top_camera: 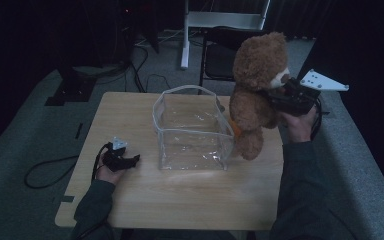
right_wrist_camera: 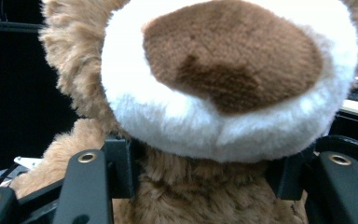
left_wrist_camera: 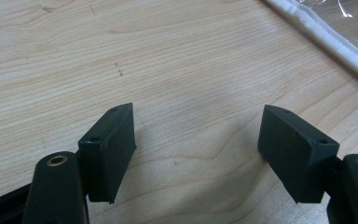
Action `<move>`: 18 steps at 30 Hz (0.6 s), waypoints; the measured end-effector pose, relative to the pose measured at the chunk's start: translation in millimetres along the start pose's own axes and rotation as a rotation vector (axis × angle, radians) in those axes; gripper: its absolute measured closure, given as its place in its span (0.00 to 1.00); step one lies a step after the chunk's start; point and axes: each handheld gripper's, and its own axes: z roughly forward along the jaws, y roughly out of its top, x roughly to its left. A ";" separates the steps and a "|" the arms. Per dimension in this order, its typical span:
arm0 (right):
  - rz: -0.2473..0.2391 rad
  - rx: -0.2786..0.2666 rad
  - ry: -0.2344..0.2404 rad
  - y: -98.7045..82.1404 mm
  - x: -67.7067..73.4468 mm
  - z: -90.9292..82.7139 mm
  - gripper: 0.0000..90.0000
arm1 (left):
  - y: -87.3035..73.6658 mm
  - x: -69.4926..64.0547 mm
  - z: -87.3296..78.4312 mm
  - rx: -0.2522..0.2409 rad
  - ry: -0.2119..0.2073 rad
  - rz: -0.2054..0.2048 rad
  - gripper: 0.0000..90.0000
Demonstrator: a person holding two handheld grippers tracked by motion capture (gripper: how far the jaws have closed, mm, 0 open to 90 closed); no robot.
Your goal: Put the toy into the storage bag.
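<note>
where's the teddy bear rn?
In the high view the teddy bear is held up at the table's right edge by the right gripper, clamped at its neck, just right of the clear bag.

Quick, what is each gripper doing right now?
Left gripper: open, empty, over the table.
Right gripper: shut on the teddy bear, at its neck.

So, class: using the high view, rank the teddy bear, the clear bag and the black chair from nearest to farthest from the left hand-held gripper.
1. Clear bag: mid-table, just right of the left hand-held gripper.
2. Teddy bear: beyond the bag, at the table's right edge, held by the right hand-held gripper.
3. Black chair: behind the table, on the floor.
</note>
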 end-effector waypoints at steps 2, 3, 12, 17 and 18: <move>-0.003 -0.002 -0.004 1.5 -1.4 0.3 0.43 | 0.0 0.0 0.0 0.000 0.000 0.000 0.31; -0.003 -0.002 -0.006 2.3 -2.0 0.6 0.43 | 0.0 0.0 0.0 0.000 0.000 0.000 0.31; -0.007 -0.009 -0.016 12.1 -6.4 5.0 0.43 | 0.0 0.0 0.0 0.000 0.000 0.000 0.31; -0.006 -0.015 -0.015 16.5 -6.9 8.5 0.44 | 0.0 0.0 0.0 0.000 0.000 0.000 0.31; -0.006 -0.015 -0.015 16.5 -6.9 8.5 0.44 | 0.0 0.0 0.0 0.000 0.000 0.000 0.31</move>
